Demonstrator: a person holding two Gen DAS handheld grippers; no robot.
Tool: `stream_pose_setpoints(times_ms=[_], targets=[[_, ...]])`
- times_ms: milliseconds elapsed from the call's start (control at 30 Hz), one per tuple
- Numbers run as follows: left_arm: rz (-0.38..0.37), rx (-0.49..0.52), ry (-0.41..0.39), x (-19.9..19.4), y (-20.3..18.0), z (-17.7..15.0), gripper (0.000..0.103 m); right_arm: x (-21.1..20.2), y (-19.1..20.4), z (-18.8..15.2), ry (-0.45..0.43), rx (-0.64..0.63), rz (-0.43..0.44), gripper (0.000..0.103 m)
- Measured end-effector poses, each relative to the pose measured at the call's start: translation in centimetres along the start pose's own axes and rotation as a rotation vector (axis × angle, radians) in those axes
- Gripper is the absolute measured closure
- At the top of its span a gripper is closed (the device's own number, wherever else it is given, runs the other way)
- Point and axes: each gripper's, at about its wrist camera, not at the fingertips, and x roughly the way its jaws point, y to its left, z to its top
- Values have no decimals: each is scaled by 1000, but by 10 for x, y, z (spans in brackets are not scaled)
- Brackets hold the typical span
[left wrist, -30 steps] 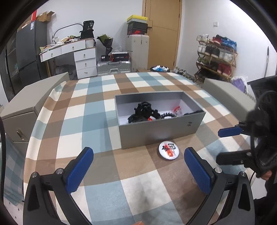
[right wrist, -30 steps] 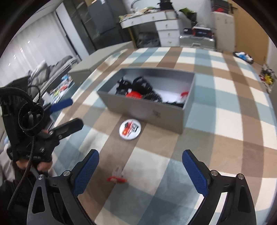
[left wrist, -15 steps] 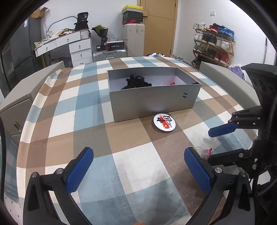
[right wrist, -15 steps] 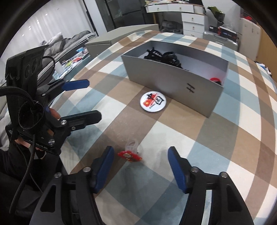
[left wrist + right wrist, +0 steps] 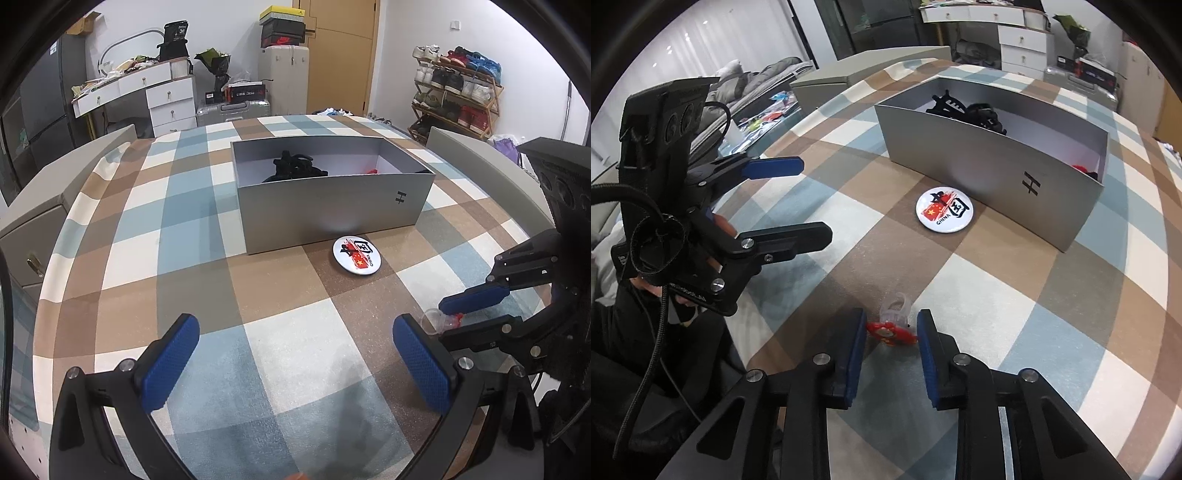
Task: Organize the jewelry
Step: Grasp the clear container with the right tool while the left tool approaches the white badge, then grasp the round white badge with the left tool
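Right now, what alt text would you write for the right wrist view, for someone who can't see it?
The right gripper has its blue jaws either side of a small red clip on a checked tablecloth. Beyond it lie a round badge and an open grey box; the open left gripper waits at left.

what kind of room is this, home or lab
Most likely a lived-in home room, not a lab. A shoe rack full of sneakers stands by the wall, a cluttered white desk with drawers sits beside a suitcase, and the work surface is a checked tablecloth.
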Motion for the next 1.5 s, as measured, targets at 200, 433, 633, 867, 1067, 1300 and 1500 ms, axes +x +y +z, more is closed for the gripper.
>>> stream_pose_setpoints(times_ms=[200, 433, 633, 867, 1067, 1300, 1500], targets=[[-7, 7, 4, 1, -3, -1, 1, -7, -2, 1, -31, 3, -4, 82], [-14, 7, 8, 2, -6, -1, 1, -17, -16, 6, -92, 72, -1, 82], [-17, 12, 23, 8, -13, 2, 1, -23, -28, 10, -132, 140, 0, 82], [-38, 21, 49, 21, -19, 13, 2, -30, -40, 12, -167, 197, -11, 82], [-48, 101, 61, 31, -32, 19, 28, -42, -49, 10, -194, 225, -18, 82], [-66, 140, 74, 40, -41, 27, 35, -54, -58, 10, -226, 252, -25, 82], [-72, 140, 98, 47, -42, 32, 58, -58, -61, 10, -242, 263, -24, 82]])
